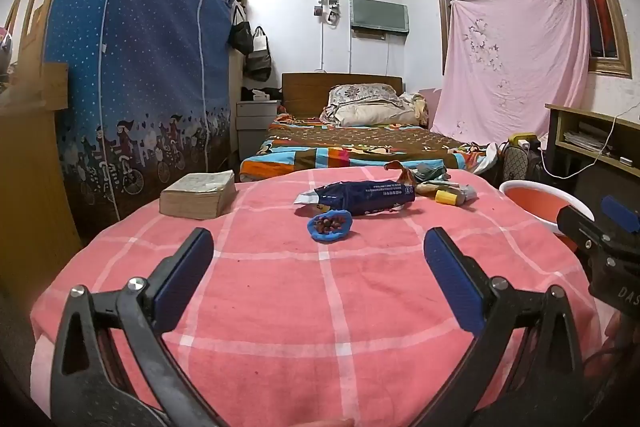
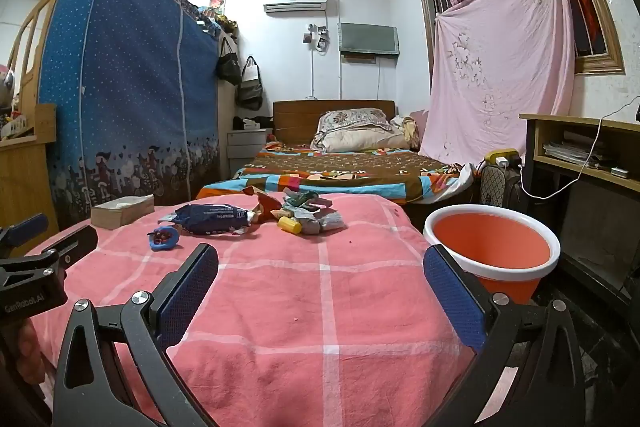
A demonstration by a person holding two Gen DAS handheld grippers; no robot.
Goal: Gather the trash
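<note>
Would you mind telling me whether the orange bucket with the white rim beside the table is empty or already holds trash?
Empty, as far as shows: the orange bucket with the white rim has only bare orange inner wall visible.

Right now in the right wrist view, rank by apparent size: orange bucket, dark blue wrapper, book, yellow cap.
1. orange bucket, though it sits nearest the camera
2. dark blue wrapper
3. book, close to the wrapper, so unsure
4. yellow cap
</note>
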